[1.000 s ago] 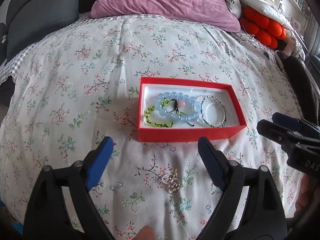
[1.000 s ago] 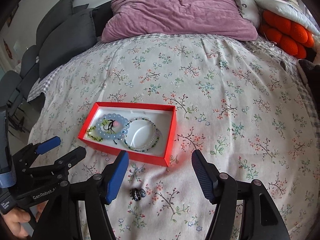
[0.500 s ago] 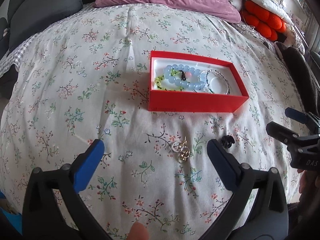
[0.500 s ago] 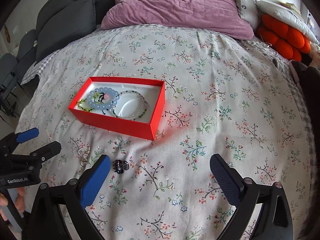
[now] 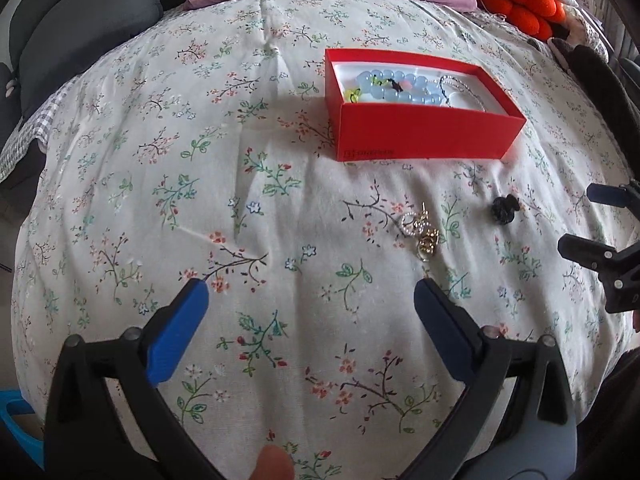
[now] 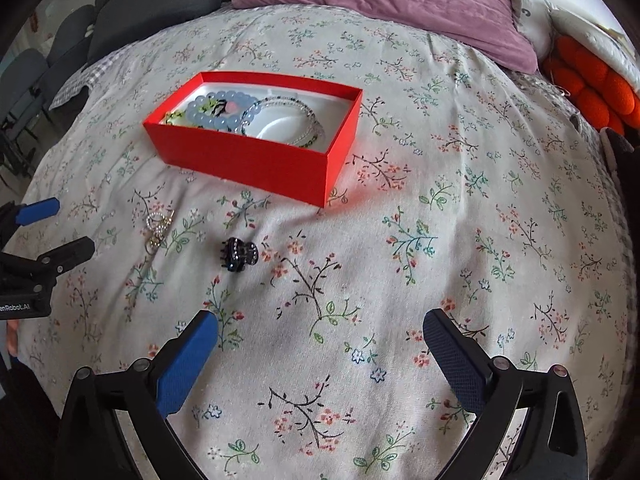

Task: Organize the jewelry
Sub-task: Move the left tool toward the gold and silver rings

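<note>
Both tongs wide, empty. Earring cluster (image 5: 421, 229) on bed (image 5: 248, 208), just ahead-right of left tongs (image 5: 310, 300), long axis toward red box (image 5: 420, 136). Black hair clip (image 6: 239, 255) ahead-left of right tongs (image 6: 320, 332). Bracelets already in box.

A bed covered by a pale quilt (image 6: 460, 208) printed with small flowering sprigs fills both views. At its far end lies a crumpled mauve pillow (image 6: 392, 4), with a white cushion (image 6: 532, 20) just to its right. A knobbly orange cushion (image 6: 596, 88) sits at the right edge. Dark grey cushions (image 5: 80, 32) are stacked along the far left side. A grey checked sheet (image 5: 24, 136) shows under the quilt's left edge.
</note>
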{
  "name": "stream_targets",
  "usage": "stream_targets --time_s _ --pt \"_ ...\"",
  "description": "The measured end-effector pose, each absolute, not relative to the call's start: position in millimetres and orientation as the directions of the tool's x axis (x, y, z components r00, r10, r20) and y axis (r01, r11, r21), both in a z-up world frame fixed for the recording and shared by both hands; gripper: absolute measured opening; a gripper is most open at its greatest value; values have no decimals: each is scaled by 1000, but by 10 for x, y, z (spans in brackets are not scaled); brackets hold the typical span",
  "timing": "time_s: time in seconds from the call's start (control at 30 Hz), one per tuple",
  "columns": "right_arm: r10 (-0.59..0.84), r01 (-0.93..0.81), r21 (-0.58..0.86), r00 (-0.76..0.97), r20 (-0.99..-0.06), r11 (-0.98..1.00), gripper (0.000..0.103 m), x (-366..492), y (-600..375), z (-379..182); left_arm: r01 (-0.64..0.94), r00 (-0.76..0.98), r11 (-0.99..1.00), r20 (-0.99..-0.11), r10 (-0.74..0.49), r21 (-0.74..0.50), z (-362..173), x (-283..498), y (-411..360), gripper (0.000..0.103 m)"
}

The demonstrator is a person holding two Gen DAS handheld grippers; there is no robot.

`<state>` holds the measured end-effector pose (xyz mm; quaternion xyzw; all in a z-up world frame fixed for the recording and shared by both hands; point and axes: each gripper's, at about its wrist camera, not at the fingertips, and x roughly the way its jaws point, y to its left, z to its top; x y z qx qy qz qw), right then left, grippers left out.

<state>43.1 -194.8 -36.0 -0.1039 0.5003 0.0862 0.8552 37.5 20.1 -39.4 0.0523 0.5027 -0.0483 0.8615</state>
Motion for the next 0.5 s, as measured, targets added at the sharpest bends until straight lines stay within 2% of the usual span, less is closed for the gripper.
stream_targets --time_s 0.5 --pt "73 -301 -63 421 -904 952 103 542 -1708 -847 225 440 974 -894 -82 21 -670 426 -21 102"
